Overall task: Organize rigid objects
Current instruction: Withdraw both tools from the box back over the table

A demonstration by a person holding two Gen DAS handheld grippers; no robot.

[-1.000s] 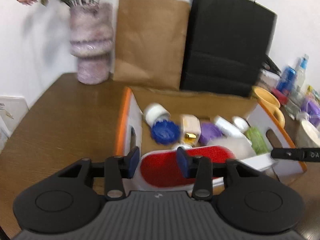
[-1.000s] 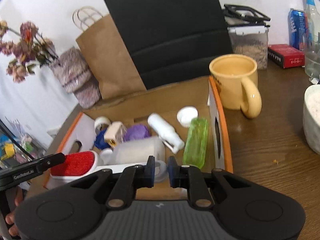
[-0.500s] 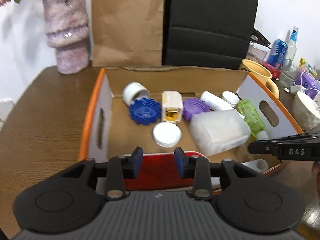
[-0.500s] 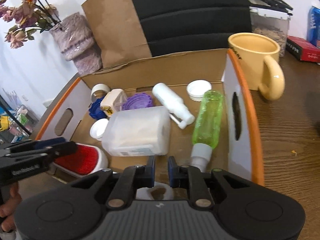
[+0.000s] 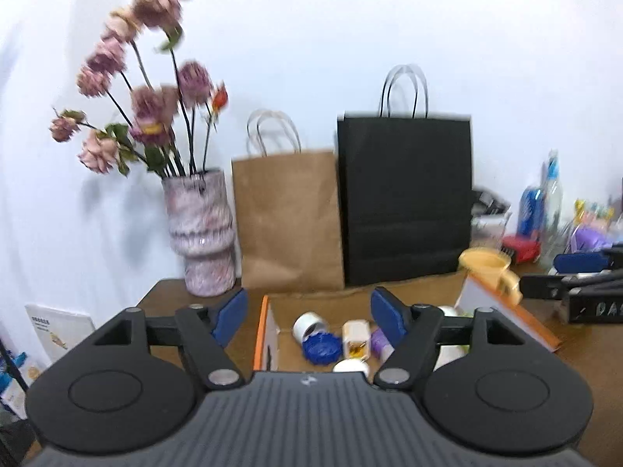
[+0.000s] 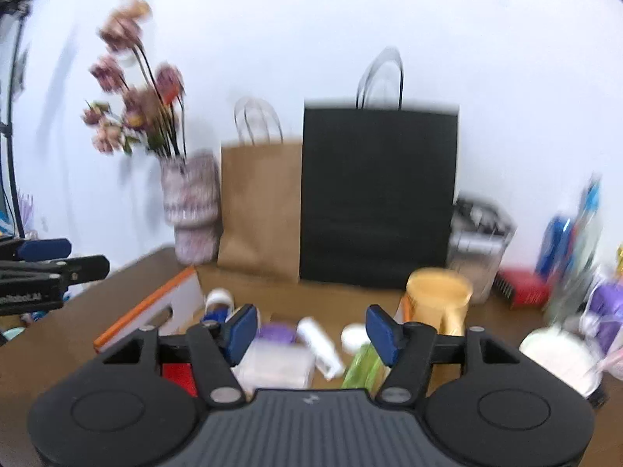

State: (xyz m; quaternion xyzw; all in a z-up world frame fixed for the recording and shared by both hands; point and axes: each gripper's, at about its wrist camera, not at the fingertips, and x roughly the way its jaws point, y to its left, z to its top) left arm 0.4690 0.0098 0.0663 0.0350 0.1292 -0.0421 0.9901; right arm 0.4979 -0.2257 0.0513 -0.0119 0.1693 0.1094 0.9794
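Right gripper (image 5: 576,276) reads, perhaps, "DAS".

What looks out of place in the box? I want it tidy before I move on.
Nothing is spilled or visibly broken, but the cardboard box is a loose jumble: the green bottle and white spray bottle lie on their sides, and caps like the blue lid sit scattered. Both grippers are open and hold nothing.
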